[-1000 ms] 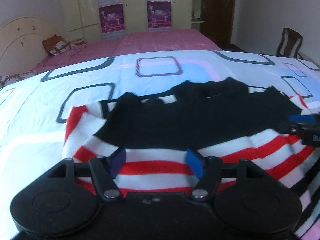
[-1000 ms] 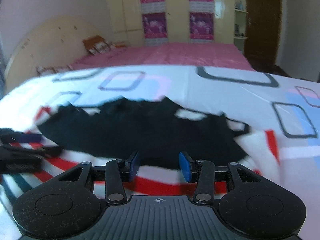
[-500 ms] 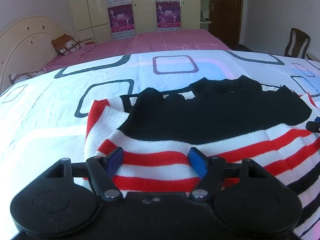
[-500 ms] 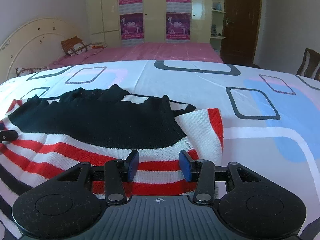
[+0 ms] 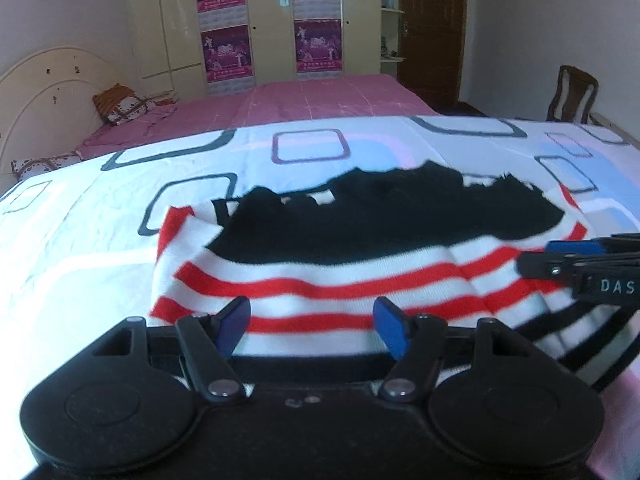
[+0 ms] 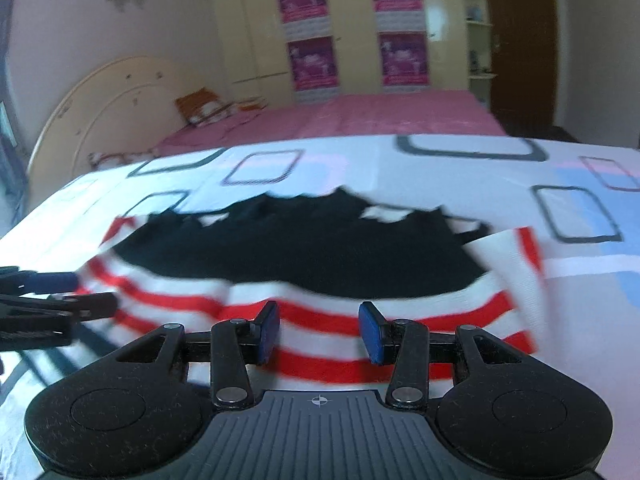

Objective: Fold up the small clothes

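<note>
A small knit garment [image 5: 360, 240], black at the far part with red, white and black stripes near me, lies on the patterned bedsheet [image 5: 80, 240]. It also shows in the right wrist view [image 6: 304, 252]. My left gripper [image 5: 312, 324] is open and empty, just above the striped near edge at the garment's left side. My right gripper [image 6: 318, 330] is open and empty over the striped near edge at the right side. Each gripper shows at the edge of the other's view: the right one [image 5: 580, 264] and the left one [image 6: 48, 300].
The white sheet with square outlines covers the bed under the garment. Behind it is a pink bed [image 5: 312, 100] with a cushion [image 5: 120, 102] and headboard [image 5: 44, 92]. A wardrobe with posters [image 5: 272, 20], a door [image 5: 434, 28] and a chair [image 5: 574, 94] stand farther back.
Both grippers stay open. The right gripper has swung left and now lies beside the left one over the striped edge. The garment has not clearly moved.
</note>
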The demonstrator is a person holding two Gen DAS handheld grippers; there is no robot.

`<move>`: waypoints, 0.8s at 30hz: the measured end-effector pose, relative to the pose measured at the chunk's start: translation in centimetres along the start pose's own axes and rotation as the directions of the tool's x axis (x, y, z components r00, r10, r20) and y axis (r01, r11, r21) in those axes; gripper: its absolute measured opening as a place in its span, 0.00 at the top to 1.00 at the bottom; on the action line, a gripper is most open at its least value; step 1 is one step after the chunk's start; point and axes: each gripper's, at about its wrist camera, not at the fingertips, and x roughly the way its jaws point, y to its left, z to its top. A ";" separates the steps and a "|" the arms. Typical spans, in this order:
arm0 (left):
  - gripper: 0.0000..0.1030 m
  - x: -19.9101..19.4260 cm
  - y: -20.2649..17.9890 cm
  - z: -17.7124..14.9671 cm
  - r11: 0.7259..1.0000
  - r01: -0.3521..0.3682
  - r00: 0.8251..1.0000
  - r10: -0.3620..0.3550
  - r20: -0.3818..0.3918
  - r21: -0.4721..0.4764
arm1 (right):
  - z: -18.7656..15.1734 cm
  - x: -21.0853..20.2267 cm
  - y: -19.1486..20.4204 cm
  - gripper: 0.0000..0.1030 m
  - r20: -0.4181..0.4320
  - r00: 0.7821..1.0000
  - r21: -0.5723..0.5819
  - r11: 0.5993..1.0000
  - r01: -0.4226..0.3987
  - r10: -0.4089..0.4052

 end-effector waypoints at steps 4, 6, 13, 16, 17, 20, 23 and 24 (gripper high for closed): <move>0.33 0.7 0.4 -1.3 1.000 -0.021 1.000 0.021 -0.019 0.009 | -1.1 0.3 1.8 0.57 -0.022 1.000 -0.046 0.999 0.002 -0.003; 0.32 0.7 1.1 -1.9 1.000 -0.029 0.999 0.029 -0.020 0.001 | -1.8 0.4 1.7 0.58 -0.039 0.999 -0.071 0.997 0.024 -0.027; 0.29 -0.4 3.3 -2.6 0.999 -0.035 0.999 0.035 -0.019 -0.023 | -2.7 -2.1 -0.7 0.57 -0.016 0.996 -0.045 0.995 0.091 -0.091; 0.29 -0.2 3.5 -3.1 0.999 -0.035 0.999 0.035 -0.021 -0.008 | -4.0 -2.1 -1.8 0.57 -0.045 0.986 -0.083 0.984 0.157 -0.161; 0.28 -0.1 3.7 -3.3 0.999 -0.030 0.999 0.030 -0.021 -0.014 | -4.4 -2.3 -2.1 0.57 -0.034 0.987 -0.085 0.985 0.153 -0.157; 0.28 -0.1 3.9 -3.1 0.999 -0.024 0.999 0.023 -0.029 -0.024 | -4.3 -2.7 -2.3 0.57 -0.042 0.981 -0.079 0.980 0.185 -0.189; 0.28 -0.2 4.0 -3.0 0.999 -0.022 0.999 0.021 -0.037 -0.026 | -5.0 -3.3 -2.4 0.57 -0.040 0.974 -0.068 0.973 0.219 -0.222; 0.28 -0.2 4.0 -3.0 0.999 -0.024 0.999 0.023 -0.041 -0.028 | -5.3 -3.4 -2.4 0.57 -0.037 0.973 -0.063 0.973 0.224 -0.227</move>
